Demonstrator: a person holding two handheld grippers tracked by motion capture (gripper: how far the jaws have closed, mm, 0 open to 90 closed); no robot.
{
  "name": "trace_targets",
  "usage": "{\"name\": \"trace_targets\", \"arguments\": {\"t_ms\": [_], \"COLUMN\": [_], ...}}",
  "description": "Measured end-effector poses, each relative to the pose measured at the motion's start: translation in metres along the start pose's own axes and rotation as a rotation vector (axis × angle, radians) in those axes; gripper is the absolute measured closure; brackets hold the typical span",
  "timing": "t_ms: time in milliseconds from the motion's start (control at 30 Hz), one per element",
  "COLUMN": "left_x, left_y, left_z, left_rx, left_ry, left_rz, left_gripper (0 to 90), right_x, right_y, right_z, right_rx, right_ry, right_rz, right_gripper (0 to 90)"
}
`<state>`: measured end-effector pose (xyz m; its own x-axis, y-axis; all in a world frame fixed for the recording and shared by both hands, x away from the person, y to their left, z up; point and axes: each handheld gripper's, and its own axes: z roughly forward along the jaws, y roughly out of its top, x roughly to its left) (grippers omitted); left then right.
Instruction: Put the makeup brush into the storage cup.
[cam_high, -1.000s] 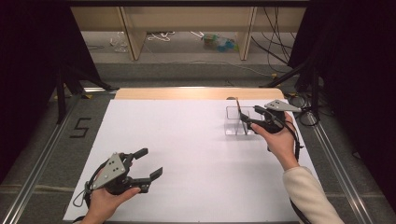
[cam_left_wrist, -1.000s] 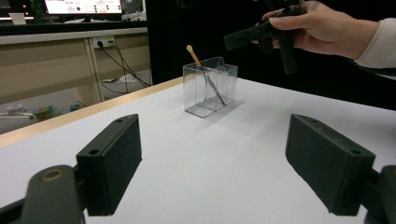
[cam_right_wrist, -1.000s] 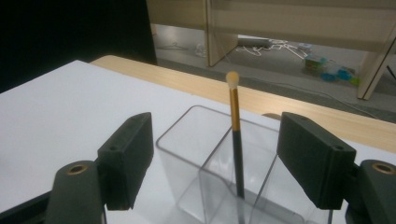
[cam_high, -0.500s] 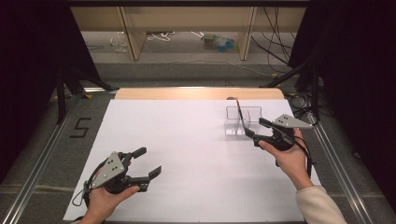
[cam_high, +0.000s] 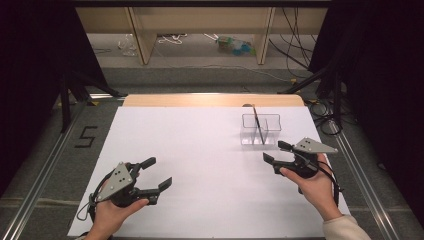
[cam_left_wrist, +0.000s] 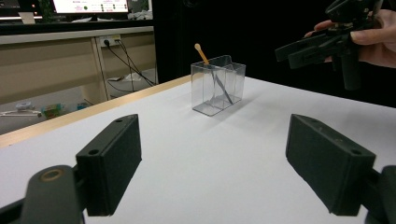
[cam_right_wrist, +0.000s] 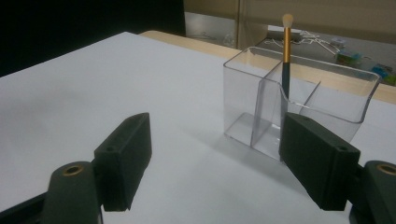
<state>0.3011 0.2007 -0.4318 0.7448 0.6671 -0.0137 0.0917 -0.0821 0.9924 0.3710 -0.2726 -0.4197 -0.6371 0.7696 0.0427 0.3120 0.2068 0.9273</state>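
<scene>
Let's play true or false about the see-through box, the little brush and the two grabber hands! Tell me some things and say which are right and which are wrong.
1. The brush stands inside the clear box. True.
2. The right gripper is squeezing the brush. False: its jaws are open and hold nothing, and it sits near the box without touching it.
3. The left gripper is open and holds nothing. True.
4. The clear box lies tipped over on its side. False: it stands upright on the white table.
5. The box is closer to the left gripper than to the right one. False: it stands just beyond the right gripper, far across the table from the left one.
</scene>
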Motion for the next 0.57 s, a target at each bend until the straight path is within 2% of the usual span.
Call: {"name": "trace_targets", "arguments": {"t_ms": [133, 167, 233, 367, 400, 467, 567], "left_x": [0.002, 0.002, 0.001, 0.002, 0.001, 0.001, 0.002], "left_y": [0.000, 0.000, 0.000, -0.001, -0.001, -0.001, -0.001], "left_z": [0.000, 0.000, 0.000, 0.001, 0.001, 0.002, 0.002], "left_rx": [0.002, 0.003, 0.007, 0.010, 0.009, 0.011, 0.013], "left_ry": [0.002, 0.001, 0.001, -0.003, 0.000, -0.002, -0.003], "left_rz": [0.012, 0.011, 0.008, 0.006, -0.009, -0.006, -0.001], "left_gripper": [18.3, 18.2, 18.2, 18.2, 18.1, 18.1, 18.1], "right_x": [0.002, 0.003, 0.003, 0.003, 0.003, 0.003, 0.003], "right_y": [-0.005, -0.007, -0.009, -0.015, -0.017, -0.020, -0.022], "right_z": [-0.007, -0.008, -0.010, -0.017, -0.020, -0.020, -0.023], "right_rx": [0.032, 0.020, 0.016, 0.027, 0.040, 0.021, 0.025], "right_ry": [-0.005, 0.009, 0.006, 0.000, -0.001, -0.005, -0.002], "right_rz": [-0.006, -0.004, 0.000, 0.005, 0.012, 0.015, 0.025], "right_gripper": [26.0, 25.9, 25.8, 25.7, 25.7, 25.6, 25.5]}}
